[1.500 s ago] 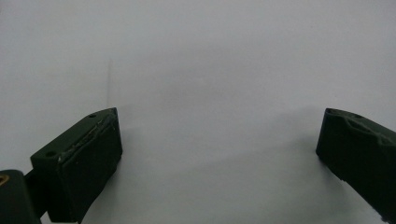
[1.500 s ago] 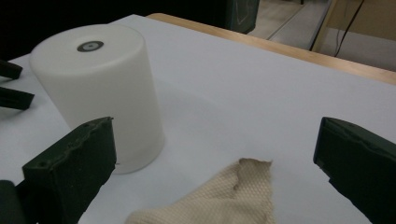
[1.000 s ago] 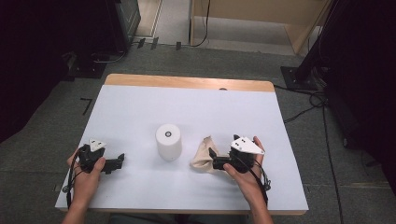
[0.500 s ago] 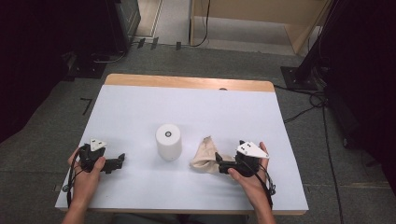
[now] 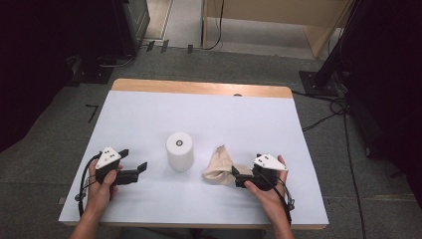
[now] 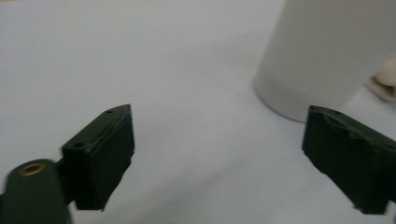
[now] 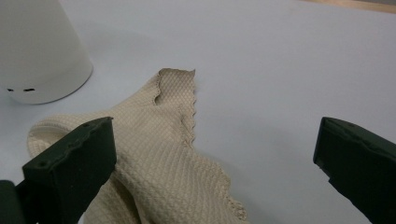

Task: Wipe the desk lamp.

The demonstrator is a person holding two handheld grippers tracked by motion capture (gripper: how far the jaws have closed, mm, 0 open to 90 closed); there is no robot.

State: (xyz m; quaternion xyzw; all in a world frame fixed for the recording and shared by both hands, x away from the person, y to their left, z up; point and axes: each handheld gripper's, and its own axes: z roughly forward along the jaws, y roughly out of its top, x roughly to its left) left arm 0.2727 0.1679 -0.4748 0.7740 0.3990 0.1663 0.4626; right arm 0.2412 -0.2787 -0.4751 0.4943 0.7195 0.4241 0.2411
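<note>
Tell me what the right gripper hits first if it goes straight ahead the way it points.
Probably the beige cloth: the right gripper, jaws open, points over it, one jaw already at its edge. Beyond, the white cylinder stands to one side, likely off the line.

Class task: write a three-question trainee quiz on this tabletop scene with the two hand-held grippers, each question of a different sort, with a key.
1. True or false: the right gripper has its jaws shut on the crumpled beige waffle-weave cloth.
2. Multiple choice: the white upright cylinder stands (A) on the cloth, (B) on the pale table between the two grippers, left of the cloth, (C) at the wooden far edge.
3. Fill in: the left gripper has its jaws ____.

Key
1. False: the jaws are wide open, with one over the cloth.
2. B.
3. Open, empty, with the cylinder ahead.
</note>
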